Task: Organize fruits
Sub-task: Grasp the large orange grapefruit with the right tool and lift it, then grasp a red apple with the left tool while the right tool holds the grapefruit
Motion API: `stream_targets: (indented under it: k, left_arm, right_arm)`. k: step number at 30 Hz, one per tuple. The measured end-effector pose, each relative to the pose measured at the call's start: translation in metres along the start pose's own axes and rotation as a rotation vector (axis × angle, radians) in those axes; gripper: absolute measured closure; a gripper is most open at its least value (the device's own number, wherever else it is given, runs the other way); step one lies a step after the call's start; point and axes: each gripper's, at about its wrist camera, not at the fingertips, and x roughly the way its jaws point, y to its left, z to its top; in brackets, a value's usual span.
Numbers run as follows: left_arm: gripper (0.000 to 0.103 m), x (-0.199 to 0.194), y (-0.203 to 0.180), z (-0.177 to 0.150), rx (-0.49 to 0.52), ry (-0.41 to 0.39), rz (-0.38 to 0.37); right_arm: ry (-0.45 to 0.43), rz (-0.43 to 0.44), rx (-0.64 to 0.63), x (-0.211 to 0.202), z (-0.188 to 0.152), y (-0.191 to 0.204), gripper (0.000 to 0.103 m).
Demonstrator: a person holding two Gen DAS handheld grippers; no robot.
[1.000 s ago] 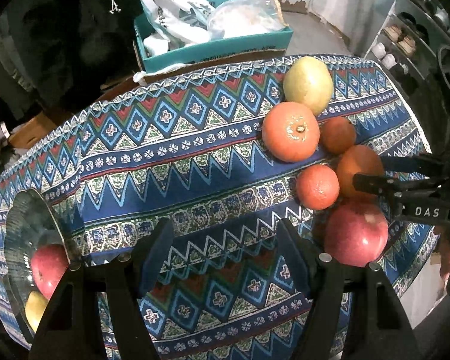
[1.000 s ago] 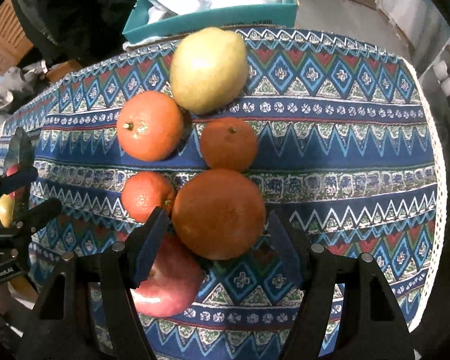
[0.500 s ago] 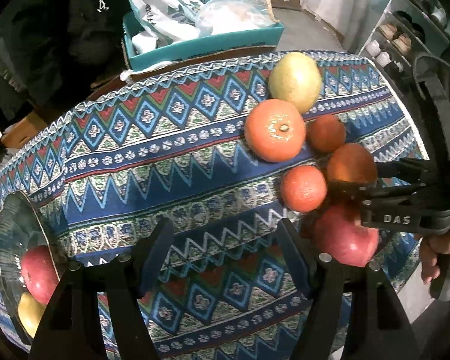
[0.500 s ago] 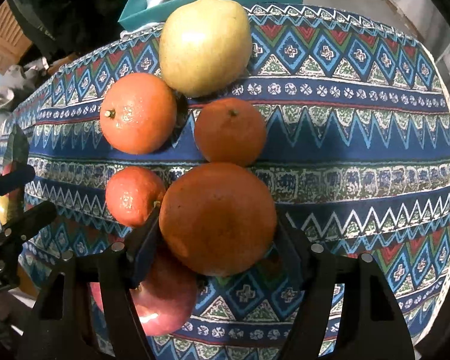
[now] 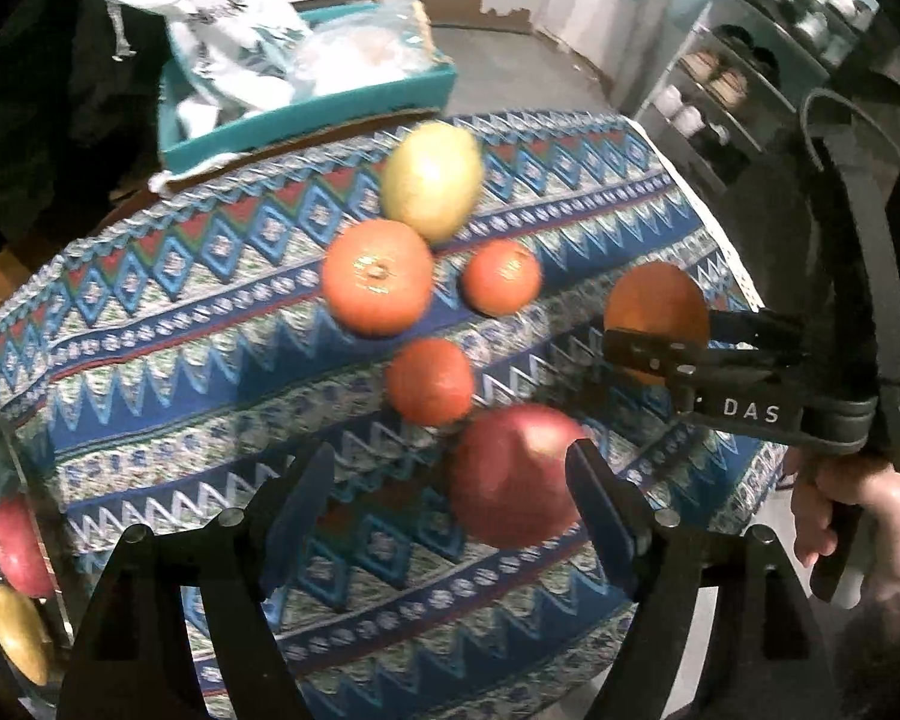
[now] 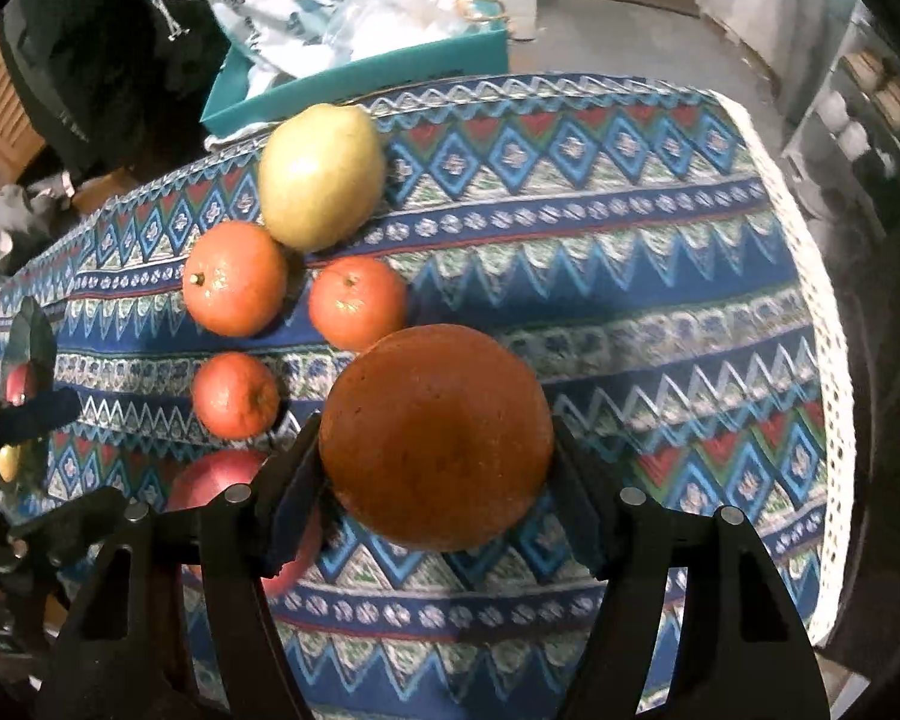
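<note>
A: What is seen on the table (image 6: 660, 276), taken from the largest thing down?

B: A patterned cloth (image 5: 168, 324) is spread over it. Beyond its far edge a teal box (image 6: 354, 81) stuffed with plastic bags (image 6: 282, 6) is seen. At the left edge a glass bowl (image 5: 6, 468) is set, and a red apple (image 5: 15, 546) and a yellow fruit (image 5: 21, 630) are held in it.

A: And the loose fruit?

B: It is gathered toward the right half of the table. A yellow-green pear (image 6: 321, 177) is placed nearest the far edge. Just in front of it a big orange (image 6: 234, 279) and a smaller orange (image 6: 357, 303) are laid side by side. A small orange (image 6: 235, 395) is found nearer the front, and a second red apple (image 5: 513, 474) is found closest to the near edge.

A: How is the right gripper (image 6: 435, 483) described?

B: It is clamped on the largest orange (image 6: 435, 435), which is pressed between both pads and appears lifted clear of the cloth. In the left view the same orange (image 5: 657, 312) is seen gripped above the right edge, with a hand (image 5: 870, 516) on the handle.

A: And the left gripper (image 5: 450, 510)?

B: Its jaws are being opened. Nothing is pressed by them; the loose apple is partly framed beside the right finger (image 5: 600, 516), though contact cannot be told through the blur.
</note>
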Motion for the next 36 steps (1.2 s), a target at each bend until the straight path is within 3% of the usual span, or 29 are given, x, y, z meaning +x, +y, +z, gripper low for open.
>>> stream_targets:
  k: [15,20,36]
  left_arm:
    - [0.021,0.045,-0.037,-0.011,0.038,0.094,0.001]
    - [0.021,0.058,-0.041,-0.013,0.047,0.097,0.032]
    - [0.026,0.083,-0.037,-0.009,0.025,0.082,0.014]
  right_arm:
    - [0.027,-0.036,0.046,-0.019,-0.031,-0.032,0.033]
    - [0.037,-0.033,0.049,-0.016,-0.036,-0.036,0.033]
    - [0.042,-0.030,0.053,-0.008,-0.033,-0.037,0.033]
